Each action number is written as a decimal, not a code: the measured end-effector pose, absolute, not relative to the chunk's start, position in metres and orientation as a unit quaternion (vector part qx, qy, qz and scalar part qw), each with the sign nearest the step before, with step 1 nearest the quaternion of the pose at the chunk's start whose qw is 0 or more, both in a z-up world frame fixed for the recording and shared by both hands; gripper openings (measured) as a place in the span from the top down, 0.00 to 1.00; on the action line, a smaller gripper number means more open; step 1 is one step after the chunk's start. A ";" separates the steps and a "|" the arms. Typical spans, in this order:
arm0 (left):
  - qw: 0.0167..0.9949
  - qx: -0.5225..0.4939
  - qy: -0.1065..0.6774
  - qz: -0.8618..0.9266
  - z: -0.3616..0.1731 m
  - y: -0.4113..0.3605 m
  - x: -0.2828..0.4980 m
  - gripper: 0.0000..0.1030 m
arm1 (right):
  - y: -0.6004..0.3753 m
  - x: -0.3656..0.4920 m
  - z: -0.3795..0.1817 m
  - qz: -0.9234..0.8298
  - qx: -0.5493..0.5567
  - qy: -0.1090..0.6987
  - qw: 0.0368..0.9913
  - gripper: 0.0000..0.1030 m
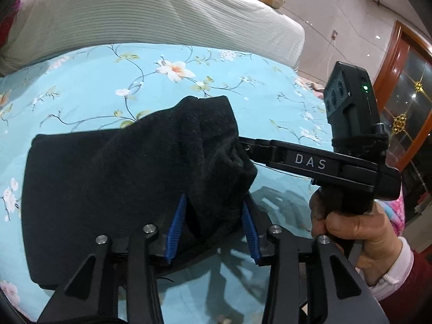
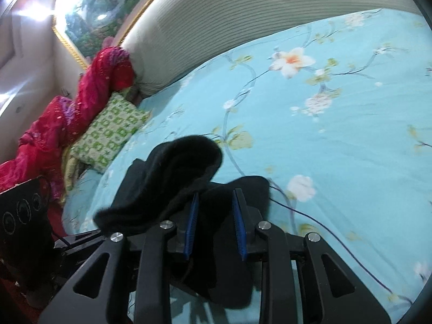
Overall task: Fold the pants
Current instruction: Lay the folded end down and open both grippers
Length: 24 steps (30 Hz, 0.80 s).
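Observation:
Black fleecy pants point(image 1: 108, 189) lie partly folded on a blue flowered bedsheet point(image 1: 108, 81). One end of them is lifted off the bed. My left gripper point(image 1: 213, 208) has its blue-padded jaws closed on a hanging fold of the pants. My right gripper point(image 1: 243, 145) comes in from the right in the left wrist view and grips the same raised end. In the right wrist view the right gripper point(image 2: 214, 202) holds black cloth point(image 2: 175, 175) between its blue pads, a little above the sheet point(image 2: 324, 135).
A white ribbed bolster point(image 1: 135, 13) lies across the head of the bed. A green patterned pillow point(image 2: 108, 132) and a red quilt point(image 2: 67, 113) lie at the bed's side. A thin dark thread point(image 2: 310, 216) trails over the sheet.

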<state>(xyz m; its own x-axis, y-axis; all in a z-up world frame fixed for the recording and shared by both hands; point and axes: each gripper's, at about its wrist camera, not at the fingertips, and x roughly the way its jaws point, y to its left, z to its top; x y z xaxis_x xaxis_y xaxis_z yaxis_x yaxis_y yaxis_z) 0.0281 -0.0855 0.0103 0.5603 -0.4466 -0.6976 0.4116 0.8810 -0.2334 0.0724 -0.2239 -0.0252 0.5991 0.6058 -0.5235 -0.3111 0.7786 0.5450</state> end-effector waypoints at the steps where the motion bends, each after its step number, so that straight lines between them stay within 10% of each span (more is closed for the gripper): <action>1: 0.883 -0.021 0.401 -0.245 0.011 -0.087 0.027 0.57 | -0.227 0.068 -0.023 0.249 0.204 0.361 0.875 0.73; 8: 0.872 -0.037 0.406 -0.269 0.011 -0.085 0.014 0.42 | -0.246 0.047 -0.016 0.189 0.242 0.346 0.886 0.46; 24: 0.885 -0.108 0.390 -0.230 0.024 -0.029 -0.012 0.29 | -0.233 0.014 0.006 0.170 0.265 0.322 0.893 0.25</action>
<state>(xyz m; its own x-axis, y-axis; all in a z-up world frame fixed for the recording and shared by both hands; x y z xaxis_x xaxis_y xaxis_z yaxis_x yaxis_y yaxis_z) -0.0121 -0.0289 0.0235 0.5904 -0.4905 -0.6409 0.3226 0.8714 -0.3697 0.0141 -0.2330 0.0062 0.7352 0.4745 -0.4841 -0.1342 0.8020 0.5821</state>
